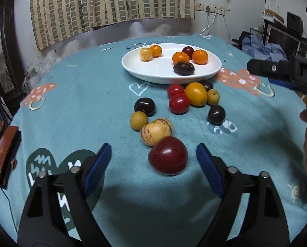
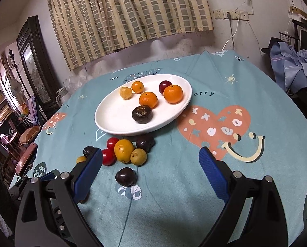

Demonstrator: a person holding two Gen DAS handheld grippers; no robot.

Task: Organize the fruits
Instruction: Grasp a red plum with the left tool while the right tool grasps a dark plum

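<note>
A white oval plate [image 1: 153, 70] [image 2: 116, 119] holds several fruits: oranges, a dark red plum and a wrinkled dark fruit [image 1: 184, 68] [image 2: 142, 114]. More fruits lie loose on the teal cloth in front of it. My left gripper [image 1: 153, 153] is open, its blue pads either side of a big red plum [image 1: 168, 155], with a speckled yellow fruit [image 1: 155, 131] just behind. My right gripper [image 2: 151, 160] is open and empty, above the cloth near a dark plum [image 2: 125, 176] and a yellow-orange fruit [image 2: 123, 150].
Red cherry tomatoes [image 1: 179, 103], small yellow-green fruits [image 1: 138, 120] and dark plums [image 1: 144, 106] are scattered on the cloth. A red-brown box [image 1: 4, 156] sits at the table's left edge. The wall and curtain stand behind the table. Clutter stands to the right.
</note>
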